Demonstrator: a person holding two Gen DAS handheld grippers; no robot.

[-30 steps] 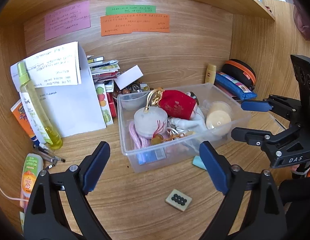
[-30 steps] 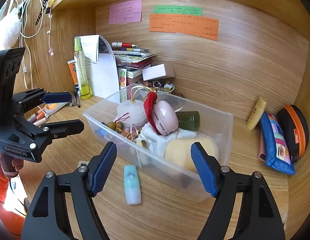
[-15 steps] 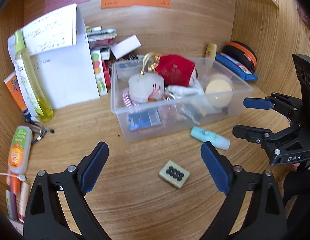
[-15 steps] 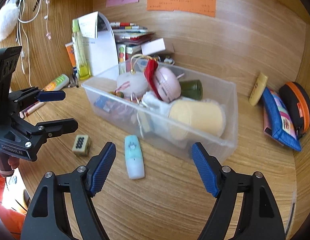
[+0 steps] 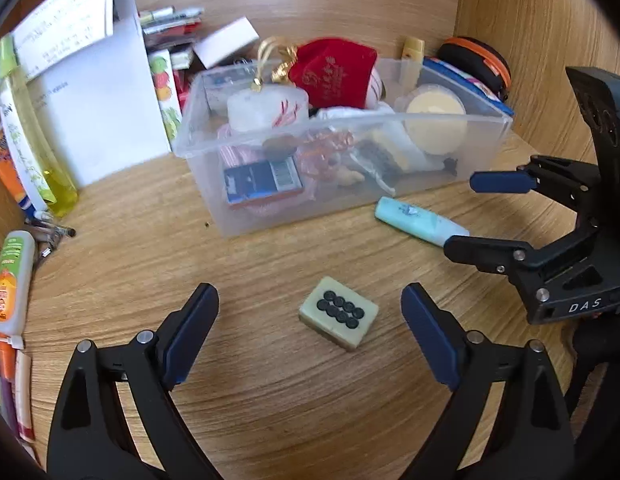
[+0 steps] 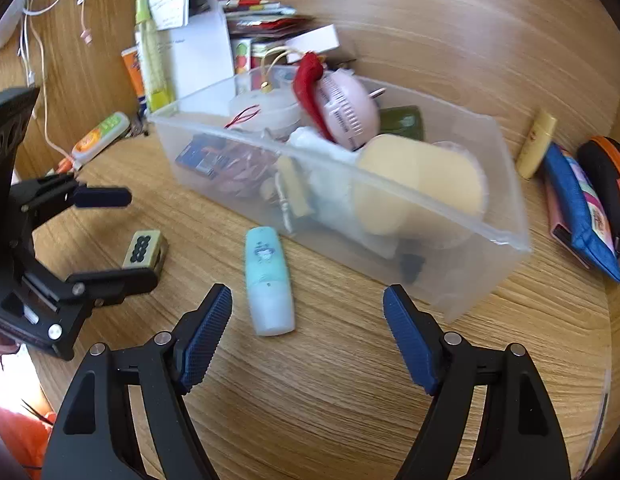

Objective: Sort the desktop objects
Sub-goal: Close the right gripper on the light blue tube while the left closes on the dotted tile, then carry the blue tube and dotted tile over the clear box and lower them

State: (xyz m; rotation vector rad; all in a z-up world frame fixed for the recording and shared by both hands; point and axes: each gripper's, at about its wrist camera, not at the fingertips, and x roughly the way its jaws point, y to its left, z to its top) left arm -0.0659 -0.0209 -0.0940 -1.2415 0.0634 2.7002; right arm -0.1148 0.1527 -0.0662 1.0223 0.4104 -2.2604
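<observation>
A wooden surface [image 5: 270,248] was seen in both wrist views, with a clear plastic bin [image 5: 390,196] sitting in the upper middle of the frame, stuffed with odds and ends: a red pouch [image 5: 334,68], a white round container [image 5: 266,108] and a pale yellow tub [image 5: 436,120] among them.

In the left wrist view the left gripper [image 5: 310,316] was held spread over a mahjong tile [image 5: 339,323] with black dots, just below centre. The tile was framed between the blue pads [image 5: 192,332] but touched by neither, and the jaws were closing a bit. Nothing was being pinched.

In the right wrist view the right gripper [image 6: 308,322] was also spread wide with nothing held. A mint-green tube [image 6: 268,280] was lying flat on the surface just above the left pad, close to the bin's front wall but apart from it.

A yellow bottle [image 5: 30,148] and a folded white paper [image 5: 98,112] were propped at upper left of the left view, and an orange-trimmed black case [image 6: 606,176] plus a blue pouch [image 6: 578,208] were parked at far right of the right view.
</observation>
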